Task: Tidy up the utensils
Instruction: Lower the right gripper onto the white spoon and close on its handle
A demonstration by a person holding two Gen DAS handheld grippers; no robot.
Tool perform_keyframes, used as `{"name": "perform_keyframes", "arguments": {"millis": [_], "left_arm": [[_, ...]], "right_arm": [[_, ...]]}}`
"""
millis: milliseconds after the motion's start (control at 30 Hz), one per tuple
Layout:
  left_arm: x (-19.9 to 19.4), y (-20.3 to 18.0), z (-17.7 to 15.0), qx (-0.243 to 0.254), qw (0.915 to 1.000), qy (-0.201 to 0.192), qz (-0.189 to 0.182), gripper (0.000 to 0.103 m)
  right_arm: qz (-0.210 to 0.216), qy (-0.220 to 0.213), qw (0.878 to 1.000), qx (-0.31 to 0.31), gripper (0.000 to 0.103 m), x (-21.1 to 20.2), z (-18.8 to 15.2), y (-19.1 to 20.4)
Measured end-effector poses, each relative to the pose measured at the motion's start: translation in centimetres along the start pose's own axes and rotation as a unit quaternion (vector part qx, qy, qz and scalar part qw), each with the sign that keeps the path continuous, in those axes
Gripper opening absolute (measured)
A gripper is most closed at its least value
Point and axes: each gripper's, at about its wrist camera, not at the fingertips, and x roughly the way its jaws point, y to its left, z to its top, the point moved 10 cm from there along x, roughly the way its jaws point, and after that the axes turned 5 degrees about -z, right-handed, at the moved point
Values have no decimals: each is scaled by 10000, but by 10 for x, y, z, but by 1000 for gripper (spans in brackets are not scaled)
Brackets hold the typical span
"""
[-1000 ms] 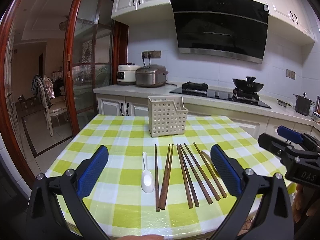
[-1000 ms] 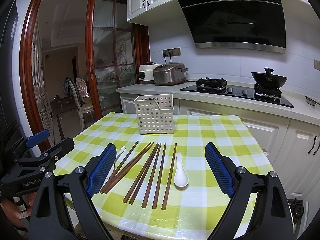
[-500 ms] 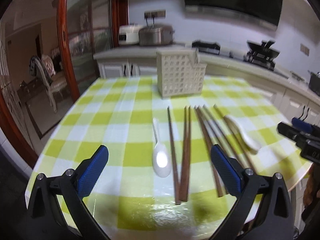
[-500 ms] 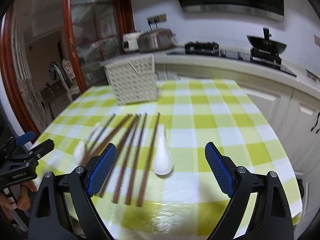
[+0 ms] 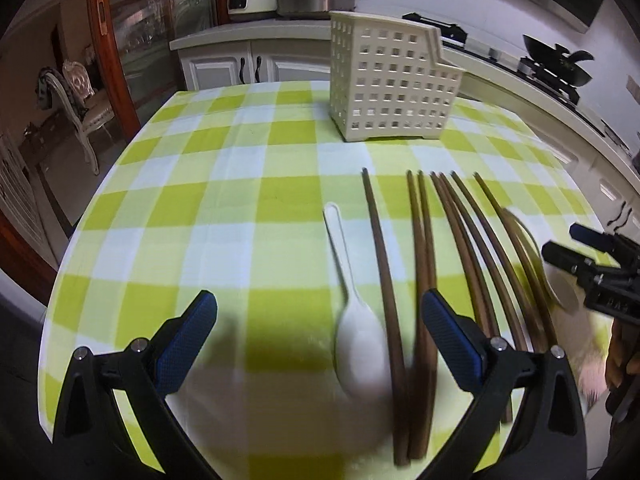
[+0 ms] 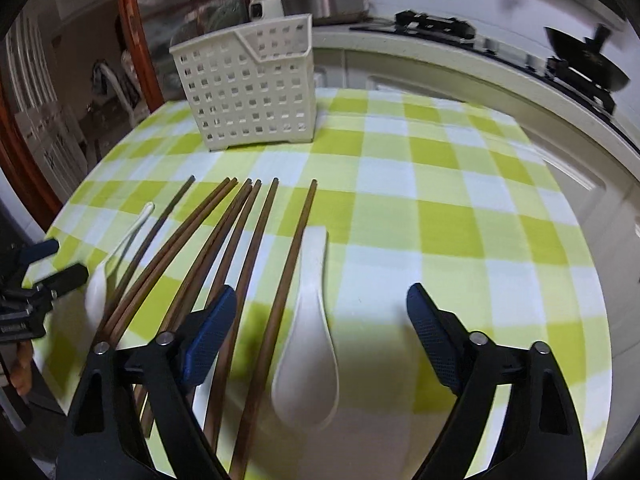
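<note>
Several brown chopsticks [image 5: 420,264] lie side by side on the green checked table [image 5: 200,208], with a white spoon [image 5: 356,332] at their left and another white spoon [image 6: 308,344] at their right. A cream perforated utensil holder [image 5: 392,80] stands upright behind them; it also shows in the right wrist view [image 6: 248,84]. My left gripper [image 5: 320,340] is open low over the left spoon's bowl. My right gripper [image 6: 322,332] is open low over the right spoon. Both are empty.
The right gripper shows at the right edge of the left wrist view [image 5: 600,276]; the left gripper shows at the left edge of the right wrist view [image 6: 32,296]. A kitchen counter [image 5: 248,32] with cookers and a hob lies behind the table. A chair [image 5: 80,96] stands far left.
Both grippers have tipped down and dropped toward the table, each closing in over a white spoon. Both stay open. The utensils have not moved.
</note>
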Motion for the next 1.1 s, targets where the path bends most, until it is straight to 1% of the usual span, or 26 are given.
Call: {"name": "perform_keyframes", "arguments": {"millis": [100,133,200,233,333,367,467,533,567,600,667,733,800,867,900,1000,1067,1100], "left_arm": [[15,-1,8,22,9999,138,-40,99],[19,-3,10,71,9998,193,-61,99],[26,-9,11,214,9993,273,-104,99],[31,-13,11,326,9989,322,-115,99],[37,-17,13,470,9983,326,-88,99],[39,-17,14,450,9984,327,-88,99],[45,-13,16,327,9986,395,-138,98],[47,-7,19,251,9989,390,-79,98],[47,-3,20,211,9991,381,-13,93],[49,0,21,160,9990,411,9,90],[51,5,23,46,9989,470,-51,80],[54,9,25,-9,9986,523,-50,74],[58,9,26,38,9984,567,-17,68],[61,8,24,126,9980,622,31,56],[63,6,23,163,9977,661,35,52],[64,1,23,308,9973,668,15,44],[65,-2,25,329,9970,697,-39,36],[66,-4,26,353,9969,707,-45,34]], "right_arm": [[52,196,9998,52,62,14,3,-1],[70,247,9997,52,60,17,4,-1],[71,301,9995,-3,51,21,5,-1],[78,324,9994,-40,50,23,6,0],[130,403,9991,-62,40,26,5,-1],[147,419,9990,-82,37,27,6,-1],[121,419,9989,-152,34,28,7,-1],[65,403,9988,-262,30,28,8,1],[51,404,9987,-306,29,29,8,2],[53,401,9986,-328,28,29,8,3],[79,403,9986,-337,26,30,8,4],[98,404,9986,-316,26,31,8,5],[102,397,9987,-296,26,32,9,5],[99,385,9987,-304,26,31,9,5],[97,382,9987,-309,26,31,9,6],[71,384,9986,-348,26,32,10,6],[54,409,9985,-360,26,34,11,4],[49,422,9984,-369,26,35,11,4]]}}
